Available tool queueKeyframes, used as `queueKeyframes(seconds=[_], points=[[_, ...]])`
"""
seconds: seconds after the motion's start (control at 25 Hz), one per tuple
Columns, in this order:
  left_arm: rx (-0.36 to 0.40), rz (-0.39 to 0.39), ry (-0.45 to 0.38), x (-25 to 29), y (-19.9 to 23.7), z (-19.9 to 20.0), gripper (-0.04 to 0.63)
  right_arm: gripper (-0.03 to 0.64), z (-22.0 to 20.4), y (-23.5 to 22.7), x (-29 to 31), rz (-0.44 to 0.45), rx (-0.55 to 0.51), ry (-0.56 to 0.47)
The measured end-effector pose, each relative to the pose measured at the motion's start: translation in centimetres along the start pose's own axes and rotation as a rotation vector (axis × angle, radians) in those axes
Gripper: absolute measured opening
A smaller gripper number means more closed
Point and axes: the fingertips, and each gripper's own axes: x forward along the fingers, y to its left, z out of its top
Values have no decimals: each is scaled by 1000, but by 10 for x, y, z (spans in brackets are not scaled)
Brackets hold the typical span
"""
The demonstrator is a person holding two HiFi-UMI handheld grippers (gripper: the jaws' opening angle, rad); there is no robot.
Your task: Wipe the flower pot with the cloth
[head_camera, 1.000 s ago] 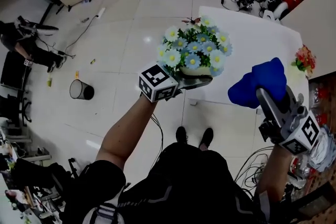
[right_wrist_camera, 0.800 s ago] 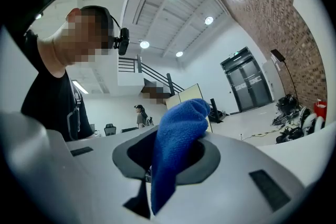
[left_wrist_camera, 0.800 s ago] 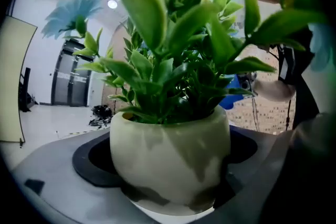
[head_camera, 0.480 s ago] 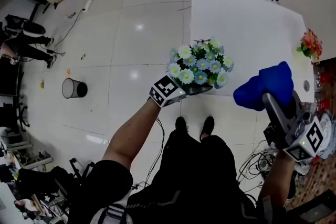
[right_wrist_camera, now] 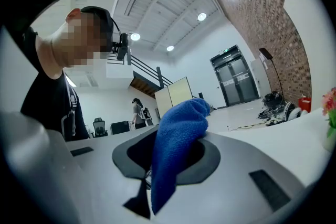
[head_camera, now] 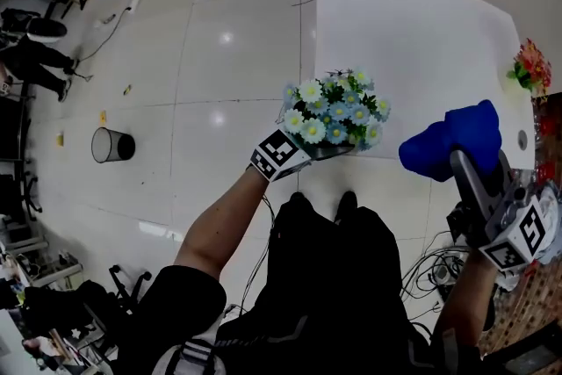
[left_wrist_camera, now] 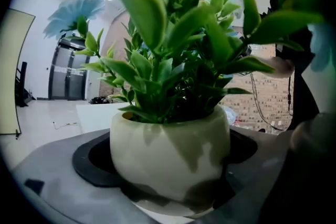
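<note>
Both hand-held grippers are loaded. The left hand-held gripper has its jaws pressed against the two sides of the flower pot, and the right hand-held gripper pinches the cloth between its jaws.

Pale tiled floor fills the left half of the head view. A white counter stretches from the middle toward the far right. The person stands at its near edge, with a bare left forearm reaching up to the marker cube on the left hand-held gripper.

The flower pot is cream-coloured, rounded and upright. It carries green leaves topped by a cluster of white and pale blue flowers. From the head view it sits over the counter's near left corner.

The cloth is bright blue and bunched, standing up out of the jaws. It is to the right of the flower pot and clearly apart from it.

A dark waste bin stands on the floor well to the left. A small bunch of red and pink flowers sits at the counter's far right edge.
</note>
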Motion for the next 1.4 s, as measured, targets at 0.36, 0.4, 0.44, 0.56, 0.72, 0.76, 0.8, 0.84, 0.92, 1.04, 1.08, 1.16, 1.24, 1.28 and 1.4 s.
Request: queueKeyframes(seconds=[0.36, 0.4, 0.44, 0.56, 0.72, 0.76, 0.8, 0.84, 0.92, 1.04, 1.08, 1.16, 1.24, 1.28, 1.4], points=[[69, -48, 39, 17, -13, -20, 580, 77, -8, -6, -3, -34, 28, 17], [83, -53, 42, 18, -14, -21, 580, 77, -9, -6, -3, -37, 29, 19], [95, -58, 47, 18, -15, -22, 580, 77, -11, -6, -3, -41, 35, 20], [131, -62, 65, 19, -16, -29, 580, 77, -20, -7, -3, -51, 62, 28], [159, -60, 30, 18, -16, -28, 580, 77, -27, 0, 0, -39, 72, 42], [158, -56, 18, 17, -15, -27, 583, 77, -27, 1, 1, -36, 71, 47], [151, -49, 9, 16, -13, -26, 596, 77, -27, 0, 1, -37, 69, 51], [140, -38, 2, 15, -11, -26, 597, 77, -26, -1, 1, -42, 69, 53], [105, -14, -5, 10, -8, -29, 597, 77, -24, -4, 1, -58, 62, 58], [33, 15, -2, -9, -4, -34, 597, 77, -20, -3, 0, -83, 51, 69], [12, 24, -1, -18, -4, -33, 597, 77, -16, -2, 0, -88, 58, 67], [-21, 40, 5, -35, -4, -30, 597, 77, -5, 0, 1, -93, 71, 58], [-56, 77, 2, -51, 0, -21, 597, 77, 7, 2, 3, -102, 81, 50], [-66, 113, -6, -62, 2, -14, 597, 77, 13, 5, 3, -105, 88, 43], [-44, 234, -67, -103, -2, 27, 596, 77, 32, 26, 1, -79, 91, 18]])
